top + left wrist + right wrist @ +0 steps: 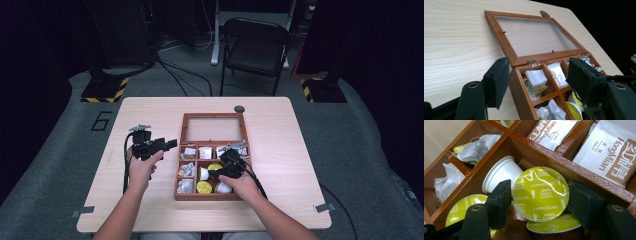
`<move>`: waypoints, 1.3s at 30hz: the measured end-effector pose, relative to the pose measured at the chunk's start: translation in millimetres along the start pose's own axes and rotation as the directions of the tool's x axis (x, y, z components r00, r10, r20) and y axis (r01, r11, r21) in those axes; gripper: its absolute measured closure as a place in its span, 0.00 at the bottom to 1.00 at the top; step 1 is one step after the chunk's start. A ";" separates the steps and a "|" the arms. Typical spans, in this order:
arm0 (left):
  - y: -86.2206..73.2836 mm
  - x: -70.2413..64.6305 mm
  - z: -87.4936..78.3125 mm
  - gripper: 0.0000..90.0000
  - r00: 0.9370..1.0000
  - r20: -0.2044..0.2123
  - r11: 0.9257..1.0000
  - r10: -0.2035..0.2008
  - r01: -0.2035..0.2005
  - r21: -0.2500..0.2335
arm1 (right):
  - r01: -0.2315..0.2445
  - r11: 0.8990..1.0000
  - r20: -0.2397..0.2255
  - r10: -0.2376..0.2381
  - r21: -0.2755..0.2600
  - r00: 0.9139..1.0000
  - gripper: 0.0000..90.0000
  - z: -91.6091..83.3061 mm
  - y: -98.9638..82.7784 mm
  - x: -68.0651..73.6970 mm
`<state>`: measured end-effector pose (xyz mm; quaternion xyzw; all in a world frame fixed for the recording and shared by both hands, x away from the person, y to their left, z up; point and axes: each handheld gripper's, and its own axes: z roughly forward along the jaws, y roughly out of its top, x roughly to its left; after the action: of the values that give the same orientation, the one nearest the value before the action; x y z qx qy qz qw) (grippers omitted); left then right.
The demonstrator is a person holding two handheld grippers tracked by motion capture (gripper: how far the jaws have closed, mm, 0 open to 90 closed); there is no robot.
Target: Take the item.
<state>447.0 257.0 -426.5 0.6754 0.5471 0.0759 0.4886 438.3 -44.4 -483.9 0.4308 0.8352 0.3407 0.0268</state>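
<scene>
1. Carrier: a wooden box (212, 195) with a hinged glazed lid (214, 128) laid flat open rests at the middle of the tabletop (150, 107), its lid toward the far edge. Dividers split the box into compartments.

2. Work object: a coffee capsule (529, 188) lies on its side in the middle compartment of the box's near half. Its yellow-green foil lid, printed "CAPPUCCINO", faces the right claw's camera; its white cup body points away toward the divider. It rests tilted on top of other capsules (464, 208) with the same foil, so it sits high enough to be reached from above.

3. Right claw (540, 202): it is lowered into that compartment with one pad on each side of the foil disc. The left pad sits at or against the disc rim; the right pad stands clear of it with a visible gap. The jaws are therefore parted, not clamped on the capsule.

4. Left claw (539, 80): it is held beside the box's left wall, jaws apart and empty, aimed across the box. Judged purpose: standing by, out of the working hand's path.

5. Other contents: white sachets (610, 152) fill the far compartments, and loose tea bags (475, 150) fill the left ones.
</scene>
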 end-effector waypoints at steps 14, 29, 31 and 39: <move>-0.3 0.4 -1.9 0.38 1.000 0.000 1.000 -0.007 0.007 -0.005 | -0.015 0.999 0.000 0.015 0.040 1.000 0.41 4.8 2.4 0.6; -0.2 1.1 -1.8 0.38 1.000 0.002 1.000 -0.011 0.011 -0.003 | -0.006 1.000 -0.022 0.007 0.012 1.000 0.41 -0.4 3.0 -0.4; -0.2 1.4 -1.5 0.38 1.000 0.001 1.000 -0.009 0.009 -0.004 | -0.001 1.000 -0.030 0.001 0.009 1.000 0.42 -4.3 5.0 0.2; -0.1 0.7 -1.9 0.38 1.000 0.003 1.000 -0.014 0.014 -0.010 | 0.025 1.000 -0.032 -0.025 -0.014 0.999 0.42 -18.4 10.8 10.8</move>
<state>446.0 258.6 -425.9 0.6690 0.5508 0.0744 0.4934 432.9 -42.1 -460.7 0.4146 0.8386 0.3527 0.0204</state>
